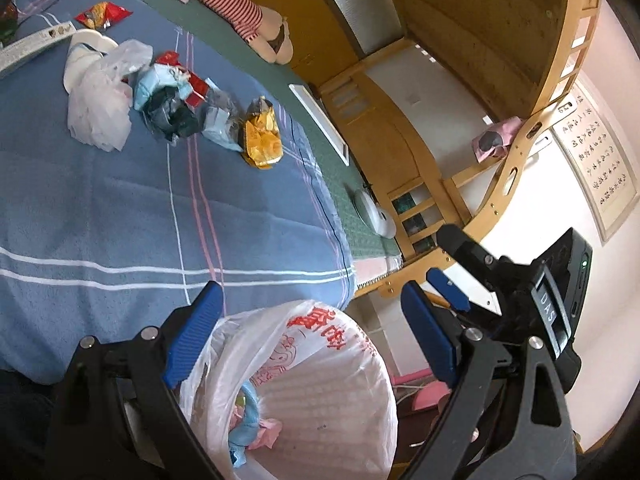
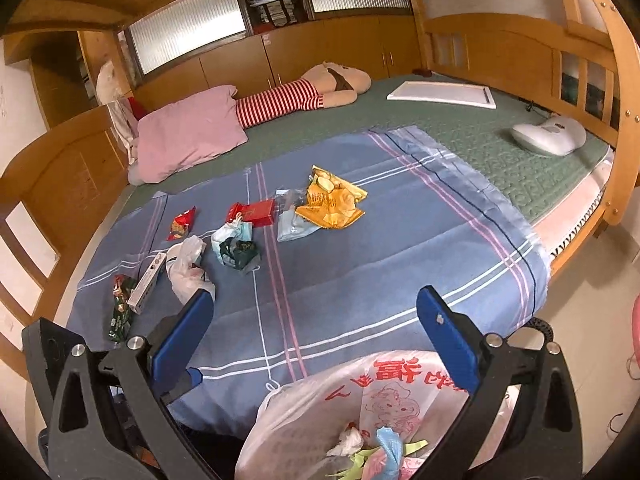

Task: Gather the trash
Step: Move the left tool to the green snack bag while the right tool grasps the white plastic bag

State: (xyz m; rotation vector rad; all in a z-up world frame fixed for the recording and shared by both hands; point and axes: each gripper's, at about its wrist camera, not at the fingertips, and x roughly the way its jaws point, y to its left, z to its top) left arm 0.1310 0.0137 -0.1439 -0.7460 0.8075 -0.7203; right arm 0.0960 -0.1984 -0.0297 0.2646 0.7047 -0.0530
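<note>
Both my hand-held grippers, left (image 1: 308,320) and right (image 2: 316,330), spread, empty, over one bin bag (image 2: 400,392). One yellow wrapper (image 2: 332,200), one white bag (image 2: 184,268) on bed (image 2: 360,264).

Home bedroom. A wooden bunk bed (image 2: 520,40) is filling the room, a pink pillow (image 2: 188,132) and a striped stuffed doll (image 2: 304,94) lying on its green mattress (image 2: 460,128). Built-in cupboards (image 2: 320,48) are lining the wall; what is probably a calligraphy scroll (image 1: 592,160) is hanging beside the frame.

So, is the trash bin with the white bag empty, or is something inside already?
Not empty. The trash bin already holds crumpled tissue and a blue scrap in its bag.
</note>
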